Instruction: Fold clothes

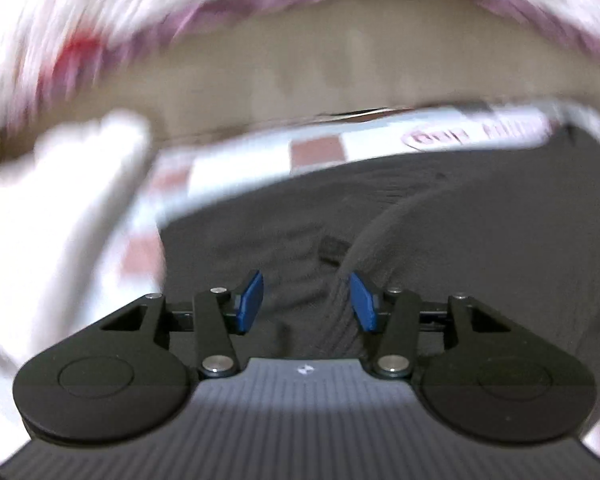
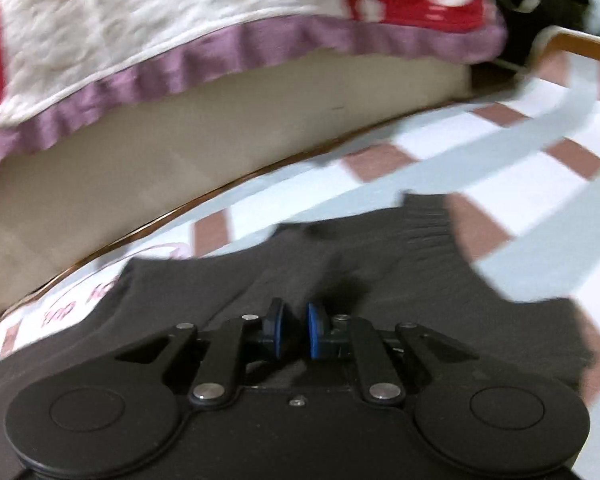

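Directly ahead of both grippers lies the dark knit garment (image 2: 380,248), spread on the checked sheet (image 2: 520,184) of the bed. Nearer its ribbed hem, the right gripper (image 2: 295,336) stands narrow, its pads pinched on a raised ridge of the garment. Over the garment's middle, the left gripper (image 1: 306,298) gapes wide, holding nothing, a fold running forward past its right finger. Beyond the garment hangs a quilt (image 2: 180,32).

Dark grey ribbed knit cloth garment (image 2: 380,248), matt, white fleecy blanket with purple cloth trim (image 2: 148,32), black matt plastic gripper (image 1: 305,300) with blue pads
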A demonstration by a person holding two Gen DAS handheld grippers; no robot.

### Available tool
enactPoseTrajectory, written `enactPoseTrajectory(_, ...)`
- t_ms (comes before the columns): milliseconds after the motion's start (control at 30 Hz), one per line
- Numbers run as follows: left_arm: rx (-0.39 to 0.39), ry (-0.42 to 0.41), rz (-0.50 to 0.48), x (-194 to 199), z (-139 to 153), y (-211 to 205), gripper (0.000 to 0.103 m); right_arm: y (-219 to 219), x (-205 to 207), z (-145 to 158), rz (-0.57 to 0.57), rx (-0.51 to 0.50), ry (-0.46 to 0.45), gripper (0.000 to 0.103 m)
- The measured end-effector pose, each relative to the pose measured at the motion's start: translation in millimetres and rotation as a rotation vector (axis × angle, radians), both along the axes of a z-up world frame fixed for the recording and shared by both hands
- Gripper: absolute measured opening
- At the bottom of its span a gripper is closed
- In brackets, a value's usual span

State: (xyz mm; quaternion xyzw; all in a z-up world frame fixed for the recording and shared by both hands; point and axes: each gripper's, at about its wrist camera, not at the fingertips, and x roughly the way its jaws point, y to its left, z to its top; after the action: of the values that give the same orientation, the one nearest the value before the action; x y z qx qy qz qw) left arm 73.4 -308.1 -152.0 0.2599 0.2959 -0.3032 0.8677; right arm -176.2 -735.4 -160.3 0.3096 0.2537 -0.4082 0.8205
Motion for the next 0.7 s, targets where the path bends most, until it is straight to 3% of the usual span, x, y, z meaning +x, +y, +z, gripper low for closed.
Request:
enactPoseTrajectory(100,0.159,-0.018,-0.199,-31,12,-2,0.053,-2,-41,20,-0.182,0.005,0.015,0.023)
enactPoseTrajectory(167,0.194,0.029,-0.235,-42,18,-3,0.053,-5,-82,30,-0.258,0.090,-0.075,0.045)
enactPoseTrajectory(200,0.182,0.059,-0.240,-44,22,-6,0.053,-6,-104,30,-0.272,0.160,-0.165,0.050)
enactPoseTrajectory(233,0.138,0.094,-0.241,-45,28,-12,0.053,-8,-124,27,-0.279,0.235,-0.257,0.057)
enactPoseTrajectory(300,0.038,0.137,-0.235,-49,38,-28,0.053,-4,-155,13,-0.290,0.391,-0.402,0.057)
enactPoseTrajectory(367,-0.064,0.173,-0.233,-55,43,-53,0.053,5,-167,1,-0.285,0.496,-0.456,0.057)
enactPoseTrajectory(600,-0.238,0.271,-0.274,-100,36,-131,0.053,33,-165,-13,-0.255,0.572,-0.385,0.058)
enactPoseTrajectory(700,-0.276,0.298,-0.288,-116,26,-155,0.053,41,-169,-20,-0.309,0.594,-0.371,0.069)
